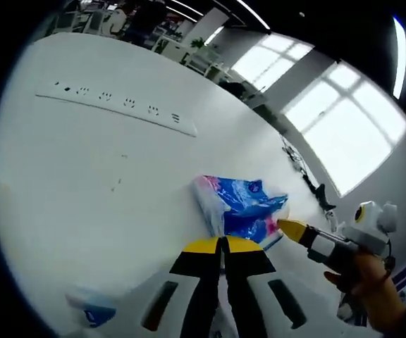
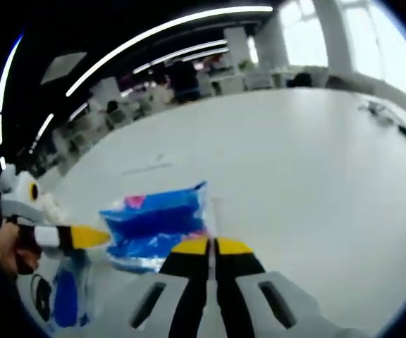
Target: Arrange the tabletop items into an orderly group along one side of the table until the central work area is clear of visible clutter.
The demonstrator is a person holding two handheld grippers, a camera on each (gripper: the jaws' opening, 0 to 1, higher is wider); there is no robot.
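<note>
Item: blue-and-pink plastic tissue pack (image 1: 242, 208), lying on the white table (image 1: 83, 183). Both grippers meet at it; left gripper (image 1: 223, 243) and right gripper (image 2: 212, 244) each have jaws pressed together, apparently pinching its edge. Handling advice: lift evenly from both ends, avoid tearing the wrapper, carry toward the table's side.

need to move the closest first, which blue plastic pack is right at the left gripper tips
The blue-and-pink plastic pack, lying just ahead of the left gripper. The small blue-and-white packet lies off to the side.

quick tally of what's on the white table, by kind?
Blue and pink plastic packet: 1
White built-in socket strip: 1
Small white and blue packet near the table edge: 1
Total: 3

Both grippers, left and right, have their jaws closed at the blue and pink packet.
</note>
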